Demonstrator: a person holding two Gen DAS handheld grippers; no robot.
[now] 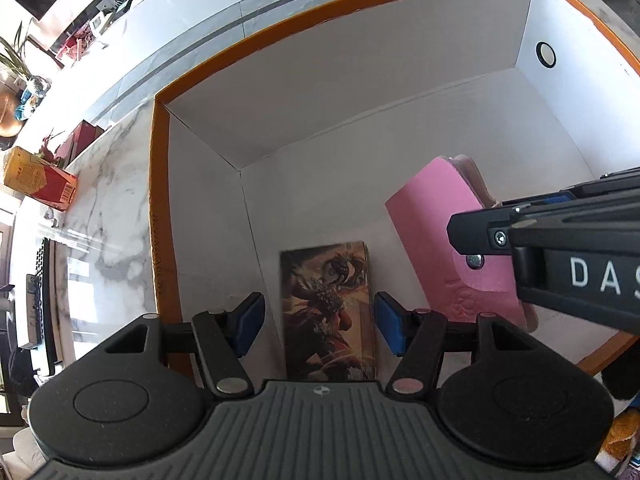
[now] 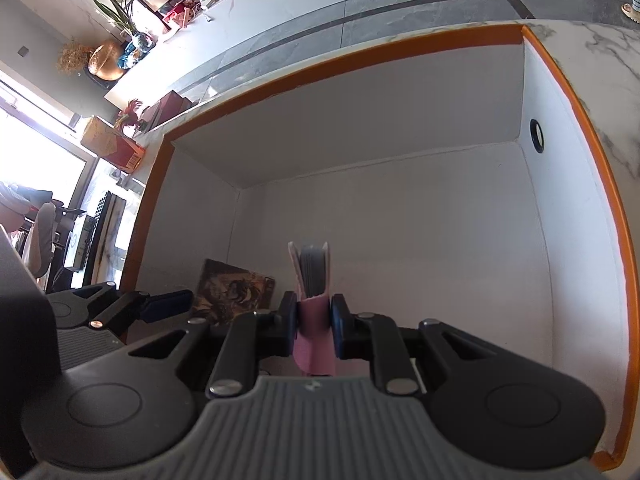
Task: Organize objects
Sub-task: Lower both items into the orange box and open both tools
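Starting at the left of the left wrist view, the orange-rimmed white cardboard box [image 1: 160,208] stands on a marble-patterned table [image 1: 104,200], and both grippers point down into it. Its near-left corner holds the flat rectangular card box with the orange-and-brown fantasy picture [image 1: 329,308]. It lies on the floor of the cardboard box, its long axis running from six to twelve o'clock in this view, straight along the line the left gripper [image 1: 319,322] points.

The left gripper is released: its blue pads stand wide apart, one at nine and one at three o'clock of the card box, neither touching it. I judge this piece already placed, so the left hand only needs to lift clear.

Further right, at about two o'clock from the card box, sits the pink soft-covered notebook with a snap-button flap [image 1: 436,232]. The right gripper [image 2: 314,328] is clenched on it, pads pressing both covers near the lower end. In the right wrist view the notebook stands on edge, pages showing at twelve o'clock. Whether its far end touches the floor I cannot tell.

The coming move turns on this: bare floor lies at three o'clock of the notebook, the card box at nine, so the notebook should probably go down parallel beside it.
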